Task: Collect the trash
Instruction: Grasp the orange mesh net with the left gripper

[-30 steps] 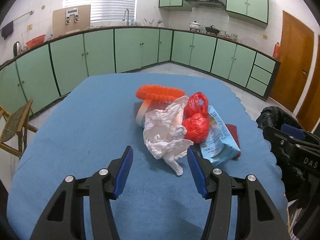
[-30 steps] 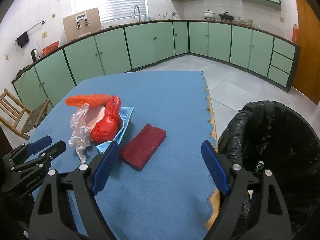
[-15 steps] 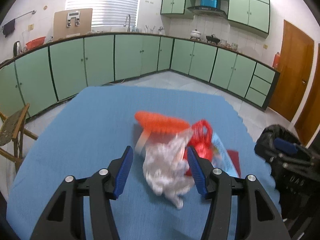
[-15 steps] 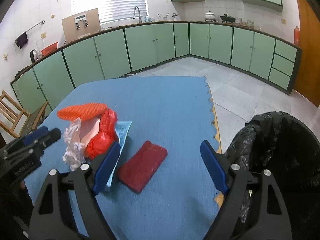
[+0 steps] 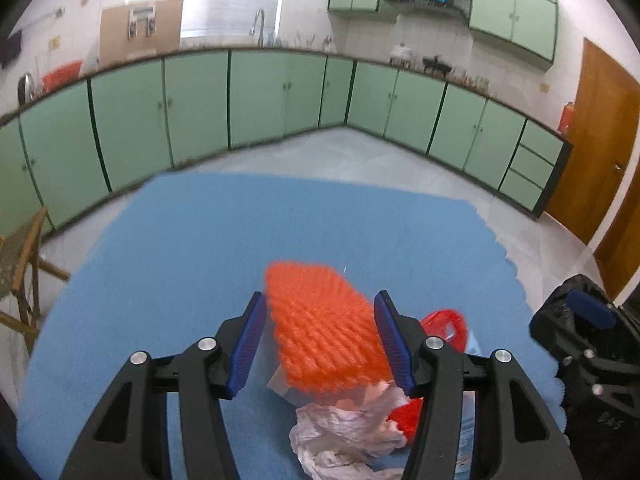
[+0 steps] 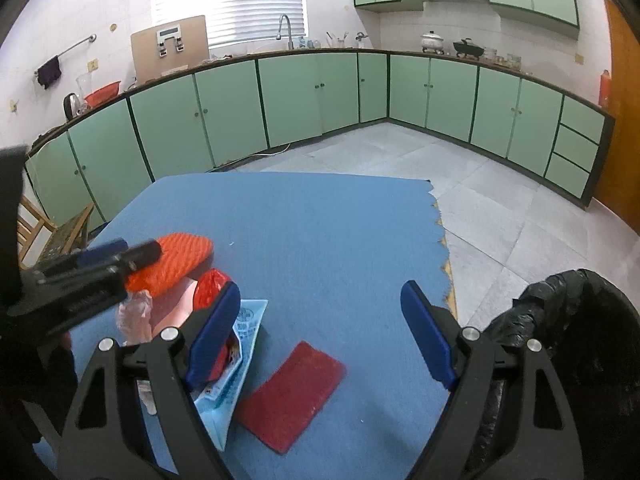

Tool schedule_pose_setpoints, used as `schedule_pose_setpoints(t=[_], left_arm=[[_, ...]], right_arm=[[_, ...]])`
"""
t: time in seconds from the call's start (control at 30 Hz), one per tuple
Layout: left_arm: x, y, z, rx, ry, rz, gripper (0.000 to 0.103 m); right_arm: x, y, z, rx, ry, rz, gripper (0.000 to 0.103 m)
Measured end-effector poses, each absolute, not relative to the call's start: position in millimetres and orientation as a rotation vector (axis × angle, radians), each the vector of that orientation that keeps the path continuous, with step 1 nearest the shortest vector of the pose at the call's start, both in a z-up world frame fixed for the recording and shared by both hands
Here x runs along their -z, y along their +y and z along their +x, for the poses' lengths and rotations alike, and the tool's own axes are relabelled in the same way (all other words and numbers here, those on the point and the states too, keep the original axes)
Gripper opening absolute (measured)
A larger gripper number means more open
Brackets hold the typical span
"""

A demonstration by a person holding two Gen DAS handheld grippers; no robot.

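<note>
Left claw (image 5: 320,342) open astride the orange net (image 5: 324,332)
Light, soft mesh; pinch its middle. Right claw (image 6: 320,336) open, empty.

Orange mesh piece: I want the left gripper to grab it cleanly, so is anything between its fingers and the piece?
Nothing visible. The orange mesh piece already sits between the open left gripper fingers, atop the pile. The crumpled white plastic lies below, nearer the camera.
</note>
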State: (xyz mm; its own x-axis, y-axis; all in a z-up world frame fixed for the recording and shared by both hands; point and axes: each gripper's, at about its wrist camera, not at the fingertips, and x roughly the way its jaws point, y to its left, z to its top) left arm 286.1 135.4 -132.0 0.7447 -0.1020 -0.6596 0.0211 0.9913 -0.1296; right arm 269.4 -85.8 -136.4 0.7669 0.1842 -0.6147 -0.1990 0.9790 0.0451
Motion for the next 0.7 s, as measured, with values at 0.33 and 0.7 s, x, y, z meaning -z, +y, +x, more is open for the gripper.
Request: schedule_pose_setpoints(t=[0.33, 0.7], left_arm=[[153.7, 143.1, 281.3, 0.097, 0.761, -0.159, 0.03], [113.2, 160.0, 250.5, 0.088, 0.658, -0.195, 0.013]], right_arm=[[150.8, -78.6, 270.2, -0.22, 0.706, -0.019, 0.08], [138.5, -70.9, 261.7, -0.249, 0.681, -0.03, 0.08]])
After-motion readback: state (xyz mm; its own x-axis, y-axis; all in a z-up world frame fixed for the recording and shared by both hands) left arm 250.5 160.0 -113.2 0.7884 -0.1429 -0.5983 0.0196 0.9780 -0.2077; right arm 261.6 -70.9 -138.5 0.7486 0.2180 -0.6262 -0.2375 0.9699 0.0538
